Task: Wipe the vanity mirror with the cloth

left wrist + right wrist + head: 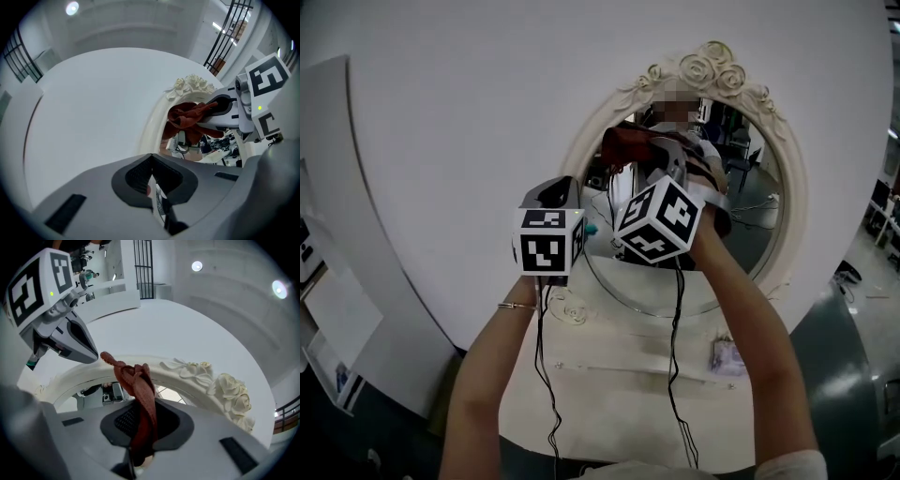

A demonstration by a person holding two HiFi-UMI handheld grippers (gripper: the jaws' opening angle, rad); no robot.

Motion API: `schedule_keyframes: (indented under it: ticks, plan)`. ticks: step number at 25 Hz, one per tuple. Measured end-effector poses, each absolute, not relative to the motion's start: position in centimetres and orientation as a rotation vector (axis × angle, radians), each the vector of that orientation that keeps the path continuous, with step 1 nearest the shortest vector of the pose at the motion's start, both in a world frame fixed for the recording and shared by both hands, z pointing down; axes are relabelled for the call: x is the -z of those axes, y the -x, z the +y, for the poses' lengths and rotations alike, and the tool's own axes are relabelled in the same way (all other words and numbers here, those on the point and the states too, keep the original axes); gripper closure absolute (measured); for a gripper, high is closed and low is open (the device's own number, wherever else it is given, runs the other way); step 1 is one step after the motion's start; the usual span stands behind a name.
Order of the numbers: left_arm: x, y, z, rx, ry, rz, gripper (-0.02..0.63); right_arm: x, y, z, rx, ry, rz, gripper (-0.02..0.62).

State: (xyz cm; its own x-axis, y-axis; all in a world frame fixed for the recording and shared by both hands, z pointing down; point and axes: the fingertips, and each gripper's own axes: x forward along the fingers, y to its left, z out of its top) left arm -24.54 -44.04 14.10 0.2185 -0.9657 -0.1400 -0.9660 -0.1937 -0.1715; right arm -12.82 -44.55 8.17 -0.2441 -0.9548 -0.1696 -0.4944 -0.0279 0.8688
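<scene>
An oval vanity mirror (748, 220) in a cream frame (713, 62) topped with carved roses stands against a white wall. My right gripper (140, 423) is shut on a red-brown cloth (139, 387), and the cloth (625, 145) is held up at the upper left part of the glass. From the left gripper view the cloth (188, 117) hangs from the right gripper (220, 110) in front of the mirror. My left gripper (152, 182) is shut with nothing between its jaws. Its marker cube (548, 240) hovers by the frame's left edge, just left of the right gripper's cube (662, 220).
The mirror stands on a white vanity top (619, 370); a small packet (727, 356) lies on it at the right. Black cables (546, 375) hang from both grippers over the top. A white panel (333, 216) leans at the far left.
</scene>
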Motion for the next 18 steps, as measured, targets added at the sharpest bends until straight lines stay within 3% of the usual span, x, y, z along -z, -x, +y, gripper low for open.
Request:
schedule_keyframes:
  ticks: [18]
  plan:
    - [-30.3,26.0,-43.8,0.169,2.446,1.966,0.595,-22.5,17.9,-45.6,1.048,-1.282,-1.796,0.532]
